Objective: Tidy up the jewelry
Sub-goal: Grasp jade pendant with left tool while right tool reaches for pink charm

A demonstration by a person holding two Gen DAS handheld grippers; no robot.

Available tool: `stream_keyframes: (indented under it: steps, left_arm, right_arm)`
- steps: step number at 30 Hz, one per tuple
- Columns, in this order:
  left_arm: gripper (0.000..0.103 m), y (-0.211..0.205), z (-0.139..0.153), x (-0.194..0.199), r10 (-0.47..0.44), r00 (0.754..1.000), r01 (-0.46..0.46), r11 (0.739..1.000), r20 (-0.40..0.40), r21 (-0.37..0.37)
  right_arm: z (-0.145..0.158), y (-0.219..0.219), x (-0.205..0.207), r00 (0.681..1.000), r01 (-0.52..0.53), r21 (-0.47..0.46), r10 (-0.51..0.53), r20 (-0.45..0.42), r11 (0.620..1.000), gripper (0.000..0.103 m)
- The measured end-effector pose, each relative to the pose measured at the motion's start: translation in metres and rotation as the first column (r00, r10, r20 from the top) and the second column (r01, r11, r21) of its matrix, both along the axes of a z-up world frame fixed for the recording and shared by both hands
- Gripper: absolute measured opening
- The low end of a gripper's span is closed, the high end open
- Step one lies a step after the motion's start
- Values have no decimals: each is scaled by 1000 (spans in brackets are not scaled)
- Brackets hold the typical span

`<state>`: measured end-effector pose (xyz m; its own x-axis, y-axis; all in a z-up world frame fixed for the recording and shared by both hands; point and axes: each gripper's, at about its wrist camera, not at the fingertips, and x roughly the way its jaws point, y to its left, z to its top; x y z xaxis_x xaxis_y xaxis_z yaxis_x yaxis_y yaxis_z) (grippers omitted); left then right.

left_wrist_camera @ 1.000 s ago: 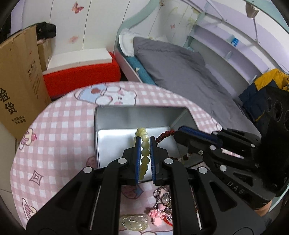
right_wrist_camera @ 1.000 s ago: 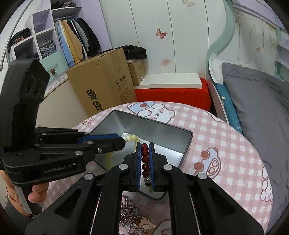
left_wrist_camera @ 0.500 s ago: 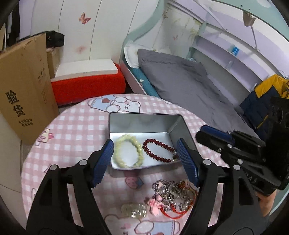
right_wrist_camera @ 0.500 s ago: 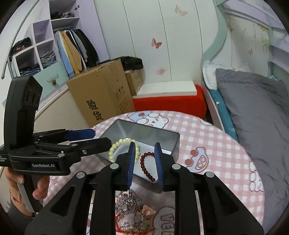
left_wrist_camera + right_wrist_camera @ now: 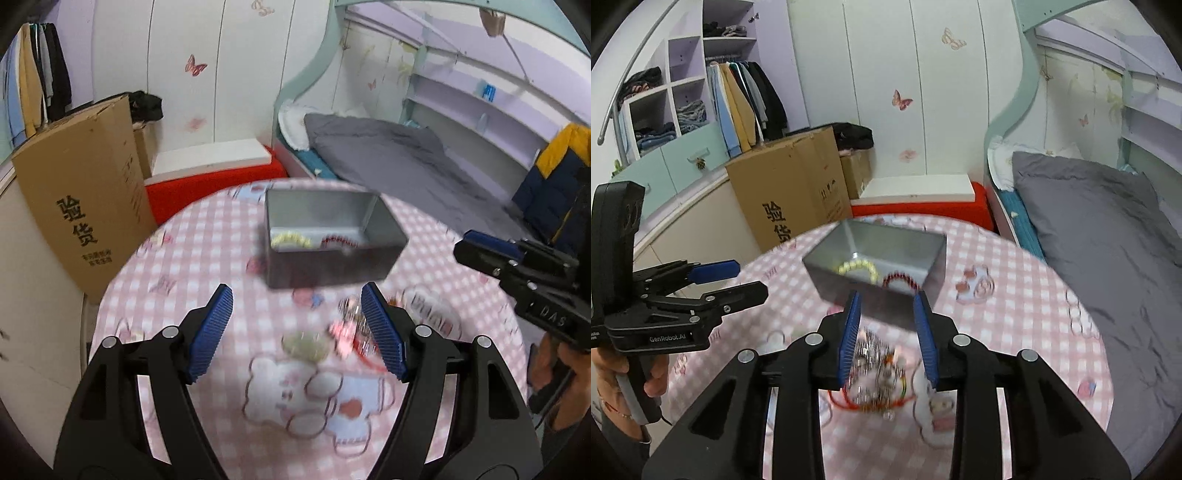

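From the left wrist, the left gripper (image 5: pixel 297 325) hangs with its jaws spread wide and nothing between them, above the near part of the round pink-checked table (image 5: pixel 207 258). Near the table's far edge stands the grey metal box (image 5: pixel 328 243), with a pale bead bracelet (image 5: pixel 290 240) and a dark red bead bracelet (image 5: pixel 338 240) lying side by side on its floor. A greenish pendant (image 5: pixel 306 345) lies on the cloth just beside the right fingertip; the frame is blurred, so its exact shape is uncertain. From the right wrist, the right gripper (image 5: pixel 888 334) is likewise spread and empty, poised over a tangled heap of chains and red cord (image 5: pixel 873 373) that rests between the box and the table's near edge. That heap is likely light, limp and snag-prone, so a pinch on one free loop at its rim should lift cleaner than a grab at the middle. The pendant looks hard and smooth, probably slippery, and is best gripped across its narrow sides.
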<state>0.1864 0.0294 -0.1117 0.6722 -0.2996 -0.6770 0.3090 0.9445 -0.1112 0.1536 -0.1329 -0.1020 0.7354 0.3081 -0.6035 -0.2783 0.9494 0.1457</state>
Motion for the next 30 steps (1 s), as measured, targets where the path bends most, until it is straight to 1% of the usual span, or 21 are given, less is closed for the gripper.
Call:
stream_keyframes:
  steps: [5, 9, 12, 19, 23, 26, 27, 28, 29, 30]
  left_arm:
    - [72, 1, -26, -7, 3, 997, -2, 1000, -71, 15]
    - [72, -3, -44, -10, 3, 994, 1, 999, -106, 40]
    - [72, -6, -53, -6, -1, 992, 6, 999, -127, 40]
    - [72, -12, -67, 7, 2, 989, 6, 999, -148, 47]
    - [72, -17, -75, 13, -1, 988, 12, 997, -152, 74]
    - [71, -23, -78, 14, -8, 991, 23, 994, -136, 109]
    - [70, -25, -79, 15, -10, 991, 26, 992, -132, 122]
    - [61, -27, -79, 15, -8, 992, 25, 990, -125, 136]
    - [54, -29, -78, 15, -13, 993, 30, 989, -117, 146]
    - [42, -29, -77, 15, -24, 993, 40, 989, -114, 139]
  right_arm:
    - [-22, 0, -10, 999, 17, -25, -18, -50, 1000, 31]
    - [-35, 0, -14, 996, 23, -32, -25, -83, 999, 31]
    - [-40, 2, -17, 995, 20, -35, -24, -92, 999, 31]
    - [-49, 4, -15, 993, 8, -29, -11, -113, 1000, 31]
    - [-52, 5, -10, 993, 5, -28, -8, -122, 1000, 32]
    - [-54, 7, -6, 992, 1, -28, -4, -127, 1000, 31]
    - [-55, 7, -5, 992, -2, -27, -2, -129, 1000, 32]
    - [-56, 9, -4, 992, -3, -27, 0, -129, 1000, 32]
    - [-56, 10, -3, 992, -5, -28, 1, -129, 1000, 32]
    - [-56, 11, -1, 992, -8, -28, 5, -129, 1000, 32]
